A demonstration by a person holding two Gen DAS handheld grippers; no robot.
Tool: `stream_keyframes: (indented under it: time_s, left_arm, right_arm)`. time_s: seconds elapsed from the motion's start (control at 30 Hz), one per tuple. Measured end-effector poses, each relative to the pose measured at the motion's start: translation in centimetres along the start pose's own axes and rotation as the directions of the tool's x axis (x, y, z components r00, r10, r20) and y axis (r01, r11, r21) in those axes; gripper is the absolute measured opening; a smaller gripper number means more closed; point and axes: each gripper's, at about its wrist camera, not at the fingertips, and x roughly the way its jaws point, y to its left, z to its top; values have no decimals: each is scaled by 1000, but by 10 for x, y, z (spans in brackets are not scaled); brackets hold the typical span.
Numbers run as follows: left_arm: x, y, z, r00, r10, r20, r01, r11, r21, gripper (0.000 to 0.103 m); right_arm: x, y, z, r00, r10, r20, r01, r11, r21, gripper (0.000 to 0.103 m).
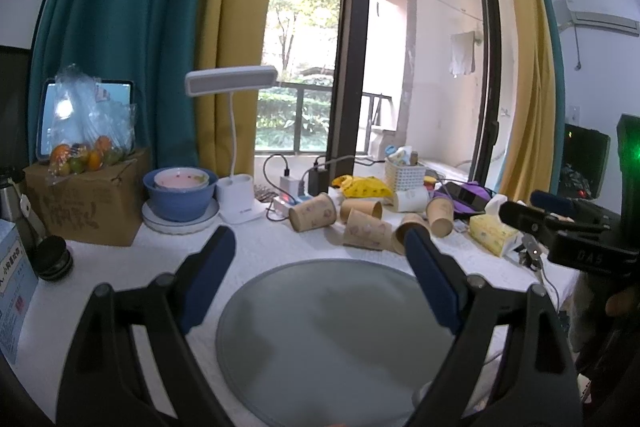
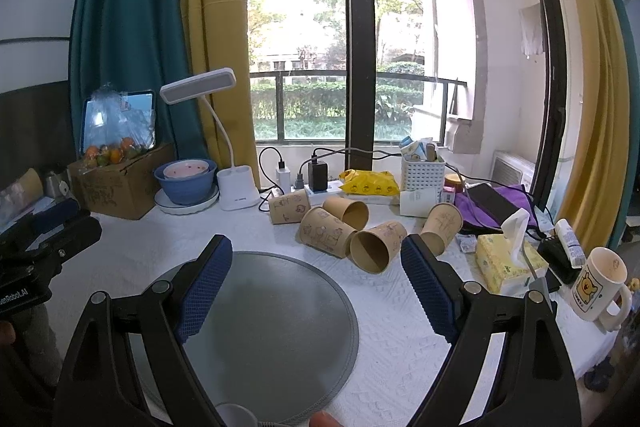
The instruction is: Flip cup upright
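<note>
Left gripper (image 1: 320, 259) held level and low, blue-padded fingers (image 1: 208, 279) spread wide, nothing between. Right gripper (image 2: 316, 259) likewise wide apart, pads (image 2: 428, 287) bare, pointing forward. Each gripper visible at the edge of the other's view, well apart.

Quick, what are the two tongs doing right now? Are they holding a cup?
Left tongs: open, holding nothing, above the grey round mat.
Right tongs: open, holding nothing; the paper cups lie untouched beyond them.
</note>
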Motion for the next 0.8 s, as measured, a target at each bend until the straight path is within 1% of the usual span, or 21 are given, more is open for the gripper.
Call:
stream_keyframes:
  time_s: [0.5, 0.8]
  left_arm:
    - [0, -2, -1, 1000, 2, -1, -2, 1000, 0, 88]
    - [-4, -4, -2, 1000, -13, 2, 13, 1000, 4, 88]
  right_arm:
    - [-2, -1, 1, 1000, 0, 3, 0, 1000, -1, 88]
    - [-6, 1, 4, 1000, 2, 4, -2, 1000, -9, 88]
